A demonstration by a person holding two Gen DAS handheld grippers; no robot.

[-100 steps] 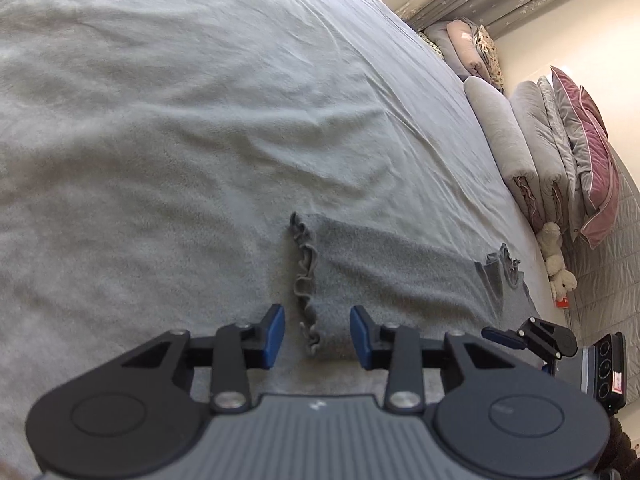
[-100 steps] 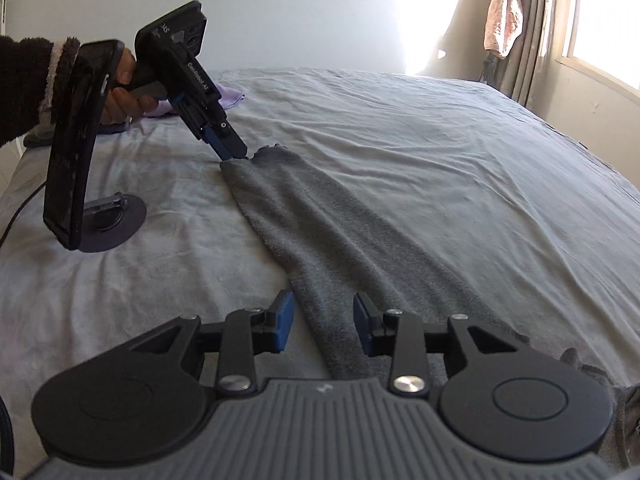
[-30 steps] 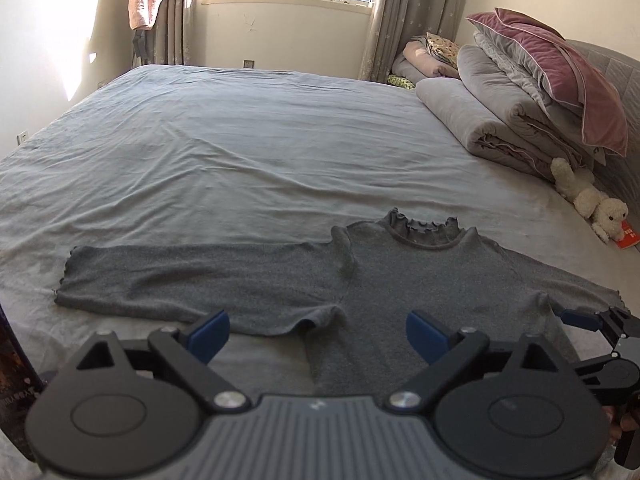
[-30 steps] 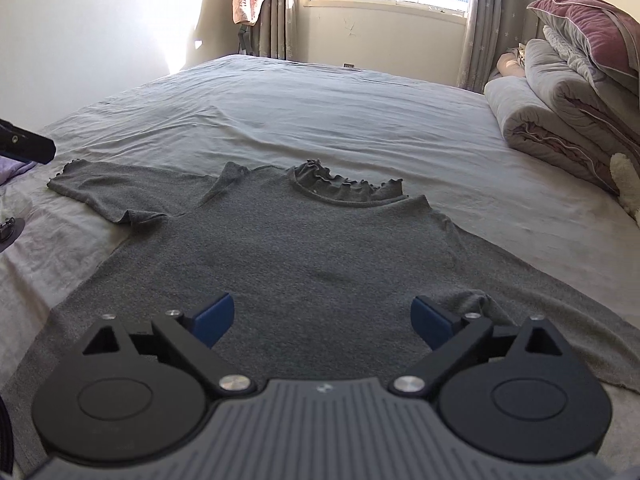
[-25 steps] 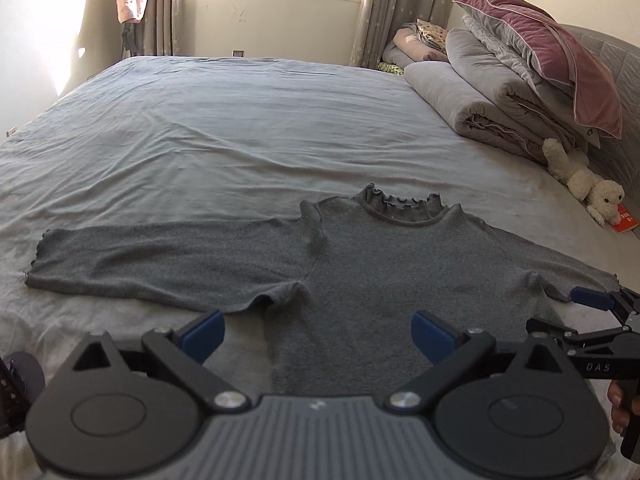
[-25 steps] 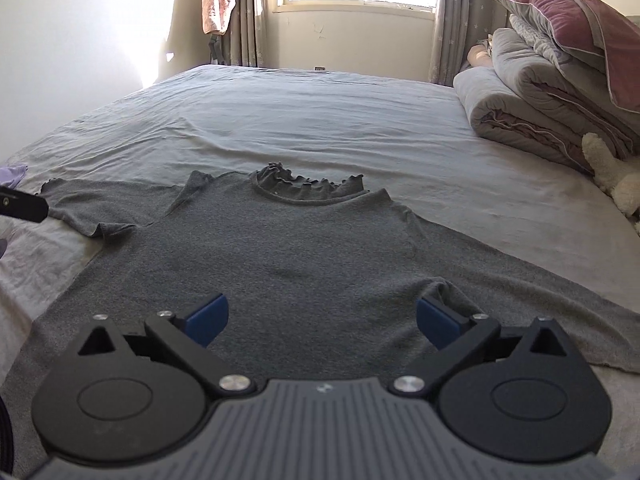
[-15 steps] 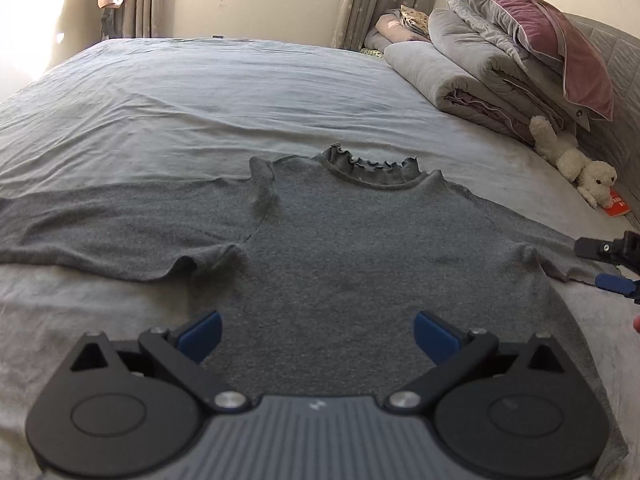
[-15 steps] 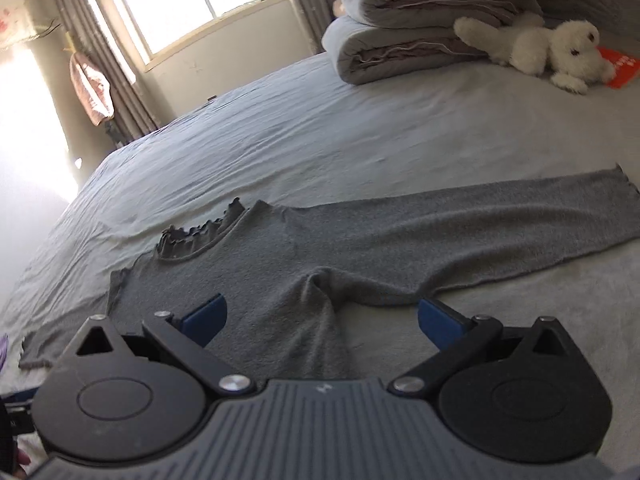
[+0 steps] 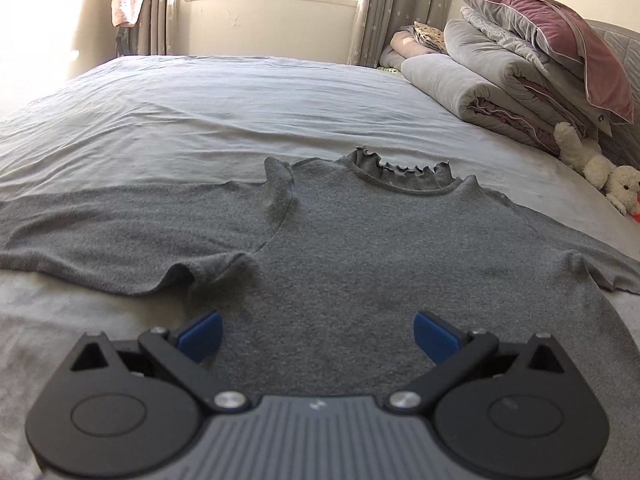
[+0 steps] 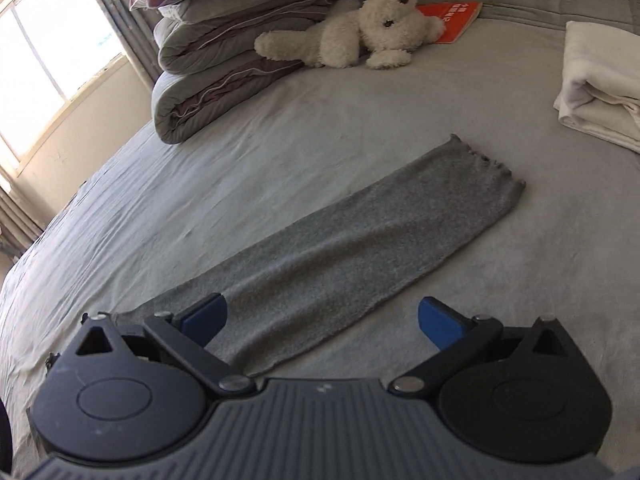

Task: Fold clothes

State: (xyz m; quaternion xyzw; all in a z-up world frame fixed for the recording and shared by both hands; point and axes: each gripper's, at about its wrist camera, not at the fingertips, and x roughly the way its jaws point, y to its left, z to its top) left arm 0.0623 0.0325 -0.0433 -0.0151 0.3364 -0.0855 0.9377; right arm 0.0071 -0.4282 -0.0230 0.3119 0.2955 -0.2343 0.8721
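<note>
A grey long-sleeved top (image 9: 360, 248) with a frilled collar (image 9: 400, 170) lies flat on the bed, sleeves spread to both sides. My left gripper (image 9: 318, 334) is open and empty, low over the body of the top near its hem. My right gripper (image 10: 322, 322) is open and empty, just above the near part of the top's right sleeve (image 10: 360, 248), which stretches away to its cuff (image 10: 488, 164).
The grey bed sheet (image 9: 200, 112) fills both views. Rolled quilts and a maroon pillow (image 9: 500, 64) are stacked at the headboard, with a white plush toy (image 10: 352, 32) and an orange book (image 10: 456, 16) beside them. A folded white cloth (image 10: 600, 88) lies beyond the cuff.
Both grippers let go of the sleeve cuffs, opened wide and pulled back. The left one has moved over the top's body. The right one has swung right to face along the right sleeve.
</note>
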